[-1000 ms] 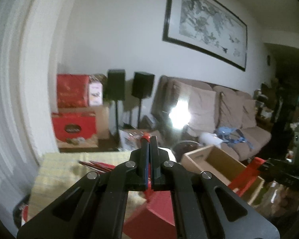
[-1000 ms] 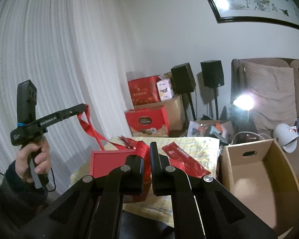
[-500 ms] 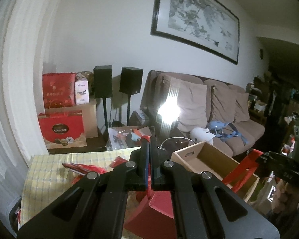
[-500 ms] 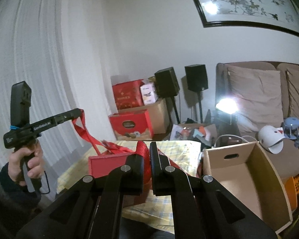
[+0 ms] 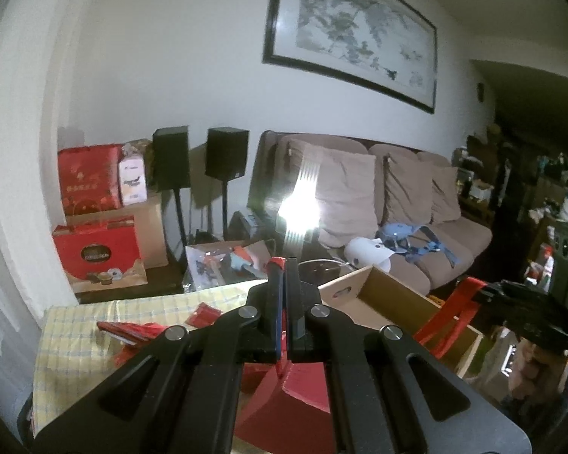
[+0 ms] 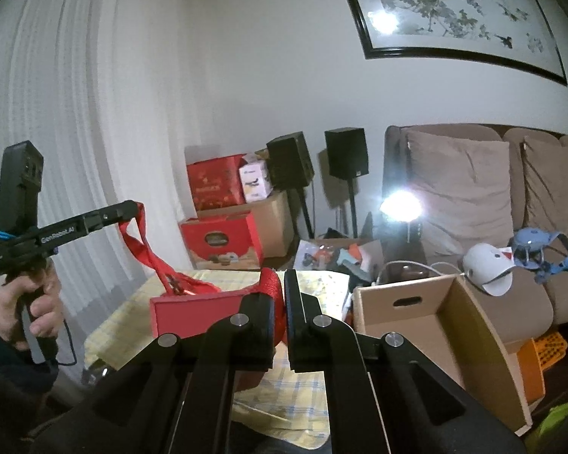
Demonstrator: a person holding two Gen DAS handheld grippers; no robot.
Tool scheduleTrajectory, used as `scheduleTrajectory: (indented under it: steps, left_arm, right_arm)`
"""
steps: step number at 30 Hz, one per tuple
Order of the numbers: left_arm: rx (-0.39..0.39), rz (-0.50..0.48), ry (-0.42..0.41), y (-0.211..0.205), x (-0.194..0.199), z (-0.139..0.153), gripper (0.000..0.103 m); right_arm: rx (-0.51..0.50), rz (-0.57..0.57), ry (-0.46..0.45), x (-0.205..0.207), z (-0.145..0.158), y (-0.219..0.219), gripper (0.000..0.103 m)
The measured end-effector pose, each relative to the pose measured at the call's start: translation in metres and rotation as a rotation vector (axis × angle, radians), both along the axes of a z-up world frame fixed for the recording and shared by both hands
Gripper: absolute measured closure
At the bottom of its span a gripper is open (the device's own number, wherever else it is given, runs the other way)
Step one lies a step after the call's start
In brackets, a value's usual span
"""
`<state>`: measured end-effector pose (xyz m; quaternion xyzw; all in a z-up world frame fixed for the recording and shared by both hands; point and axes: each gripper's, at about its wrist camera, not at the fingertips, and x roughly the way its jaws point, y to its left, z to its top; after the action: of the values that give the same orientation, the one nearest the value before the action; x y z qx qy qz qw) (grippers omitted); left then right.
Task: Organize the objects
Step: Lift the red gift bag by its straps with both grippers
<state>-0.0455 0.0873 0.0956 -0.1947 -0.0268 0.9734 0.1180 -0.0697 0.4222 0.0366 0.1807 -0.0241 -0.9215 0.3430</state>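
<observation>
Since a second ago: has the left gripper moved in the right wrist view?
Cannot tell. The left gripper sits about where it did in frame, but the speakers and the whole background shifted, so the camera itself moved.

Dim room; a lamp [image 5: 299, 208] flares at frame centre, glare spots the framed picture [image 6: 382, 22]; fisheye edges bend and darken.

My left gripper [image 6: 130, 210] is matte black, lettered "GenRobot.AI" in white, with a blue band round its upright block and a thin black cable below its handle. Round silver screws dot my right gripper [image 6: 284, 283]. My sleeve [image 6: 3, 355] is dark.
</observation>
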Motion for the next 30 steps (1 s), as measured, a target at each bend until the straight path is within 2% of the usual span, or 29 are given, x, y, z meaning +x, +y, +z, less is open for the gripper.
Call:
scheduleTrajectory:
  steps: [8, 17, 30]
  left_arm:
    - [-0.005, -0.054, 0.007, 0.021, -0.003, 0.005, 0.102]
    - [0.008, -0.076, 0.018, 0.025, -0.003, 0.008, 0.102]
    - [-0.003, -0.122, -0.001, 0.045, -0.012, 0.007, 0.102]
  right_arm:
    - [-0.011, -0.014, 0.0, -0.003, 0.001, 0.008, 0.099]
    - [-0.027, -0.019, -0.011, -0.009, 0.002, 0.017, 0.099]
    - [-0.035, -0.083, -0.006, -0.015, 0.005, 0.038, 0.099]
